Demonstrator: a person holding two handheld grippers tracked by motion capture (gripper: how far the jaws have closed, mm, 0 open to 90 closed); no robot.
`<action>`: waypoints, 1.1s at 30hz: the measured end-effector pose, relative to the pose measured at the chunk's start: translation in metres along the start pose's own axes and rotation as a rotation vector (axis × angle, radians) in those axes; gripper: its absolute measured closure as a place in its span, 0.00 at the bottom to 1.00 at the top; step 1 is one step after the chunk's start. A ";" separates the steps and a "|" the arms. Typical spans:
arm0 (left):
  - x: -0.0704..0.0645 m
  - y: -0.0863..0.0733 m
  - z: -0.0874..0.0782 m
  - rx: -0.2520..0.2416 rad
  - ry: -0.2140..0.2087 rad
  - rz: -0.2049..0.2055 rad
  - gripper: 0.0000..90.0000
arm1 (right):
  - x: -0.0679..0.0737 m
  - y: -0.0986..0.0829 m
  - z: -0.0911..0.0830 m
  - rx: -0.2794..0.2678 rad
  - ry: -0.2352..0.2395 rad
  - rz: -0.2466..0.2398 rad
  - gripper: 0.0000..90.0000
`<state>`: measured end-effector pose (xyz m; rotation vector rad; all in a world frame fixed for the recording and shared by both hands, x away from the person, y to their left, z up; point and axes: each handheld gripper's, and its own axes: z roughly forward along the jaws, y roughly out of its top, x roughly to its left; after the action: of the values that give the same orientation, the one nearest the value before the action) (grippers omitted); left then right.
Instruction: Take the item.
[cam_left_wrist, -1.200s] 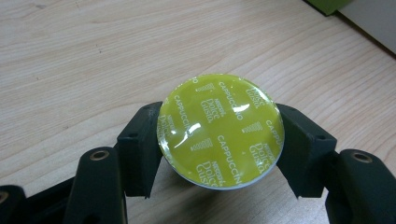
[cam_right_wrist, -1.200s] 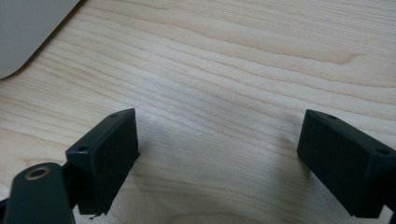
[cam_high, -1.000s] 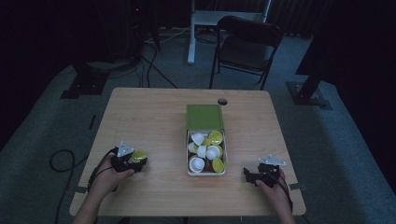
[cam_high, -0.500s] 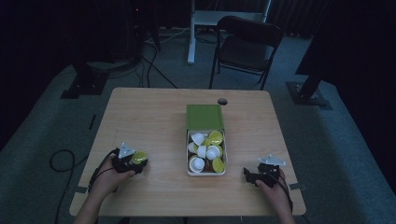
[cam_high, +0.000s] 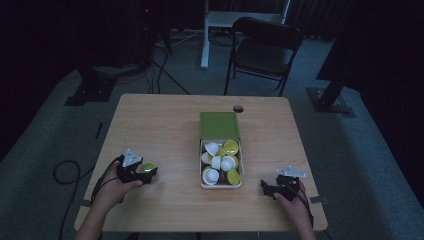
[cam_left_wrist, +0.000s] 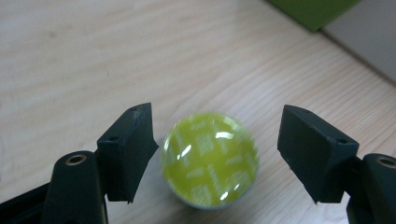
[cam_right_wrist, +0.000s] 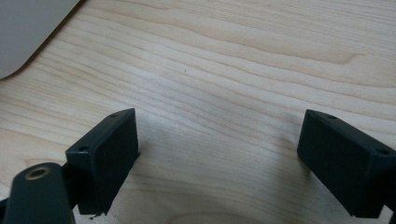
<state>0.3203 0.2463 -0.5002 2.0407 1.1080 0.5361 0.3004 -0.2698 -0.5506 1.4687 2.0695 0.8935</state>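
At the left of the table (cam_high: 165, 125), the left gripper (cam_high: 145, 171) sits low over the wood with a yellow-green capsule (cam_left_wrist: 209, 158) between its jaws. In the left gripper view the jaws stand wide apart; the left one is just beside the capsule's edge, possibly touching, while the right one is clear of it with bare wood between. So the capsule rests on the table and is not gripped. From these pictures alone I cannot tell whether it is about to be picked up or is being let go.

In the middle stands a shallow white tray (cam_high: 221, 185) with a green lid (cam_high: 219, 125) lying at its far end. The tray holds a heap of capsules (cam_high: 220, 163), some white and some yellow-green, and looks fairly full.

At the right, the right gripper (cam_high: 276, 187) rests near the table's front edge, well apart from the tray. In the right gripper view its jaws are spread wide over bare wood with nothing between them.

As a judgement: the work is moving capsules between tray and table, one stands outside, and nearly all the rest lie in the tray.
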 end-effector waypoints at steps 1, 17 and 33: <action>-0.002 0.002 -0.001 -0.009 -0.004 0.014 0.31 | 0.000 0.000 0.000 0.000 0.000 0.000 0.13; -0.038 0.024 0.000 -0.112 -0.204 0.075 0.31 | 0.000 0.000 0.000 0.000 0.000 0.000 0.13; -0.069 0.023 0.017 -0.087 -0.331 0.171 0.37 | 0.000 0.000 0.000 0.000 0.000 0.000 0.13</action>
<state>0.3069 0.1728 -0.4943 2.0662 0.7073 0.3074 0.3004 -0.2698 -0.5506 1.4688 2.0695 0.8938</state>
